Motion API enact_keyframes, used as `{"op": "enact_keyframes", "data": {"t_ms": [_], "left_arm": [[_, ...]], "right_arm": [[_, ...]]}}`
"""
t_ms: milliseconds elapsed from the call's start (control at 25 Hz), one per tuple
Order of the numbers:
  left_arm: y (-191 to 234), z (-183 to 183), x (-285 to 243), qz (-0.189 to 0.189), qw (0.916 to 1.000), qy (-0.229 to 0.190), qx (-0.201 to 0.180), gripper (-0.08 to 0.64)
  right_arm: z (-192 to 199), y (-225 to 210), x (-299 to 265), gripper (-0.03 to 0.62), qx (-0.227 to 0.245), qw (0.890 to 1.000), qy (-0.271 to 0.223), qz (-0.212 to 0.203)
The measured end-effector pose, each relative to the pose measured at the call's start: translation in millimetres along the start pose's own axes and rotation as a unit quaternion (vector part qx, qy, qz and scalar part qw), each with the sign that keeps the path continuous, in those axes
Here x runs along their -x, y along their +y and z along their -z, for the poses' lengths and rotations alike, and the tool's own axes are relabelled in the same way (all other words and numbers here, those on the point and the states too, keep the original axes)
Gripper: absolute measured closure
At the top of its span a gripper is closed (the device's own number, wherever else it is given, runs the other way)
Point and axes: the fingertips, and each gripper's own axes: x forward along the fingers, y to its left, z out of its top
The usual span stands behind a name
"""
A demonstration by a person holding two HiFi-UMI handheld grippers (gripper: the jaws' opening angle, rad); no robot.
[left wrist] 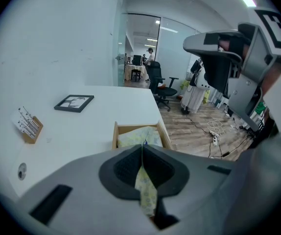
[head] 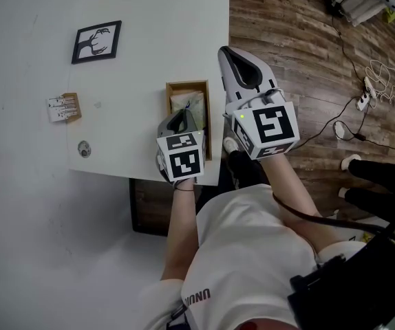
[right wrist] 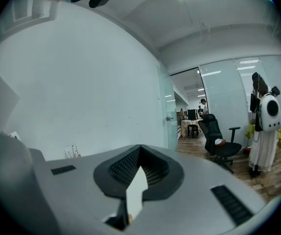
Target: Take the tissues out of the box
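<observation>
My left fingers (left wrist: pixel 127 169) pinch a yellow tissue (left wrist: pixel 146 189).
Its wooden box (left wrist: pixel 114 135) lies just beyond at 12 o'clock; my right fingers (right wrist: pixel 153 172) clamp a white sheet (right wrist: pixel 136 190).

Pale yellow tissues (left wrist: pixel 137 136), tan box (left wrist: pixel 115 135), white table (left wrist: pixel 81 126)

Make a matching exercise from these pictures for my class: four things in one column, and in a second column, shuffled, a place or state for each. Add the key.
Things
1. open wooden box
2. black-framed picture
3. small wooden card holder
4. left gripper

Places or states
A. shut on a pale yellow patterned tissue
B. lies flat at the far end of the white table
C. at the table's left edge
D. near the table's right edge

Pairs: 1-D, 2-B, 3-C, 4-A
</observation>
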Motion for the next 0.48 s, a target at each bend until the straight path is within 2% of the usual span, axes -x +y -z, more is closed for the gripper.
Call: {"op": "enact_keyframes", "data": {"t_ms": [480], "left_arm": [[-0.9,-11.1,10.8,0.006,0.9996,-0.028,0.000,0.541]], "right_arm": [[-0.3,4.9,1.5,0.577,0.002,1.000,-0.001,-0.002]]}}
